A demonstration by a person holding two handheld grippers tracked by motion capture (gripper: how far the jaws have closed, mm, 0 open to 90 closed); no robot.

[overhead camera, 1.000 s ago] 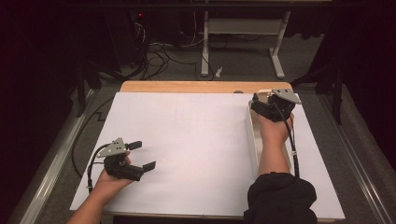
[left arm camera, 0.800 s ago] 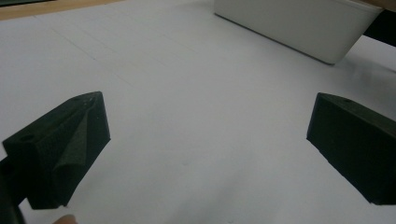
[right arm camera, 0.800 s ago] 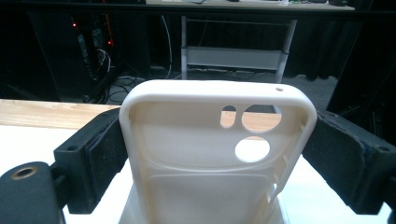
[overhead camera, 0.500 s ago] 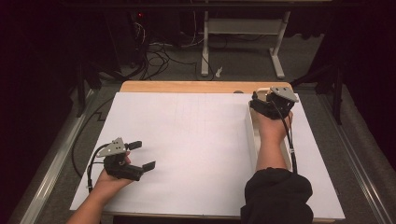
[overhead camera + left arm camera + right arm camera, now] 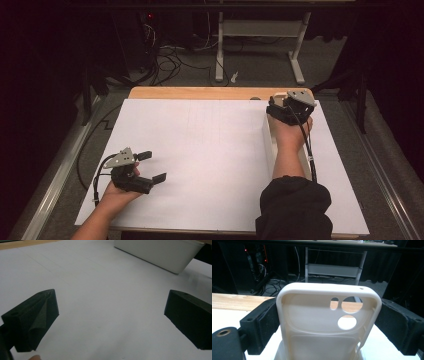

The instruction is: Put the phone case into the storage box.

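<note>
My right gripper (image 5: 328, 323) is shut on a cream-white phone case (image 5: 322, 312), one black jaw pressing each long side. The case stands upright with its camera cut-outs at the upper right, and its lower end sits over a white box (image 5: 278, 353). From above, the right gripper (image 5: 286, 107) is at the far end of that long white box (image 5: 269, 142), near the table's back right. My left gripper (image 5: 152, 166) rests low at the front left with its jaws wide apart. Nothing lies between the left gripper (image 5: 110, 312) jaws, and the white box (image 5: 160, 252) is beyond them.
A large white sheet (image 5: 200, 150) covers the table, with a wooden strip (image 5: 190, 93) bare along the far edge. Behind the table stand a white-legged desk frame (image 5: 260, 30) and loose cables on the floor (image 5: 170, 55). Metal rails (image 5: 55, 170) run along both sides.
</note>
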